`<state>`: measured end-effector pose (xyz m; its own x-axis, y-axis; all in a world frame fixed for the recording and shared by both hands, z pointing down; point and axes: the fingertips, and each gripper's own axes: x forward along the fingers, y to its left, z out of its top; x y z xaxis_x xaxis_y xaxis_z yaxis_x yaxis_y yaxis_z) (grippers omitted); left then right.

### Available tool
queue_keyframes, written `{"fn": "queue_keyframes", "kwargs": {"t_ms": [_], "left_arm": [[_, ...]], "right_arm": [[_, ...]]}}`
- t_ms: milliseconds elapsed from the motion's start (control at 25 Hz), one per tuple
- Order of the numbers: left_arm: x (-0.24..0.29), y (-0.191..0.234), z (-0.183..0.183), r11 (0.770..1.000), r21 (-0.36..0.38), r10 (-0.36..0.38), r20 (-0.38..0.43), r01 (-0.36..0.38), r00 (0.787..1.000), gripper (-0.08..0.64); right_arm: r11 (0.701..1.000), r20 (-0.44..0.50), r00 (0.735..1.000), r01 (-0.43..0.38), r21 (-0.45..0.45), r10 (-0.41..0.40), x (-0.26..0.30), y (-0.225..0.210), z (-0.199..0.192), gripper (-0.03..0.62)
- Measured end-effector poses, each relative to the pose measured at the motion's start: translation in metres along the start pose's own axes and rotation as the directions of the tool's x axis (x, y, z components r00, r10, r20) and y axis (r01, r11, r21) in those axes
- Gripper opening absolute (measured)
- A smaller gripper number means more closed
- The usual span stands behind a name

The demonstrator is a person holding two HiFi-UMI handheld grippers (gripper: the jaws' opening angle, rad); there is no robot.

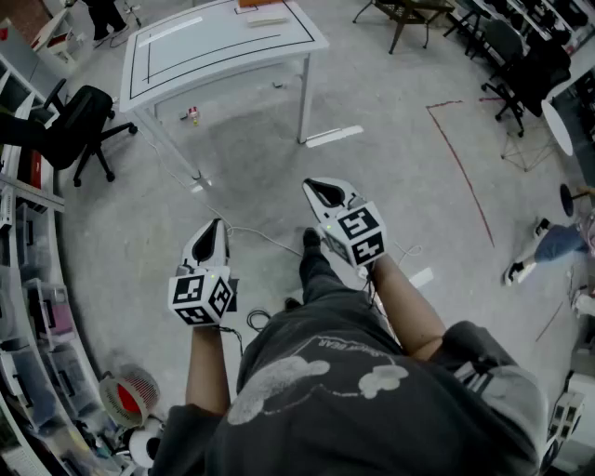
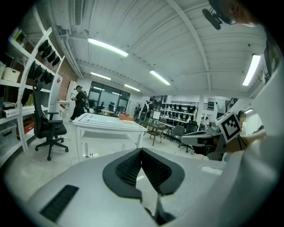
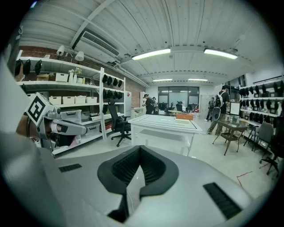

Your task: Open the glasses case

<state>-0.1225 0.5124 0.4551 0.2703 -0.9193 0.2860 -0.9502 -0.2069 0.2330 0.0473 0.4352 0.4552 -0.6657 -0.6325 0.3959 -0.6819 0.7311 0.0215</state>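
Plainly the task has not begun: the person stands well back from the white table [image 1: 223, 46], and no glasses case can be made out. The small things [image 1: 263, 11] at the table's far end are too small to name. The left gripper [image 1: 212, 231] and right gripper [image 1: 321, 191] point toward the table, tipped slightly down, jaws pressed together on nothing. The next move, I judge, is to approach the table and find the case.
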Motion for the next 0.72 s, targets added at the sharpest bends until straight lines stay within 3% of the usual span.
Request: {"fn": "queue_keyframes", "kwargs": {"t_ms": [480, 720], "left_arm": [[0.028, 0.019, 0.012, 1.000, -0.022, 0.011, -0.013, -0.011, 1.000, 0.003], [0.064, 0.032, 0.016, 0.999, -0.042, 0.026, -0.053, -0.028, 0.998, 0.003]], "right_arm": [[1.000, -0.013, 1.000, -0.010, 0.003, 0.010, 0.025, -0.015, 0.008, -0.002], [0.998, -0.015, 1.000, -0.011, 0.068, 0.012, 0.050, -0.049, 0.006, -0.002]]}}
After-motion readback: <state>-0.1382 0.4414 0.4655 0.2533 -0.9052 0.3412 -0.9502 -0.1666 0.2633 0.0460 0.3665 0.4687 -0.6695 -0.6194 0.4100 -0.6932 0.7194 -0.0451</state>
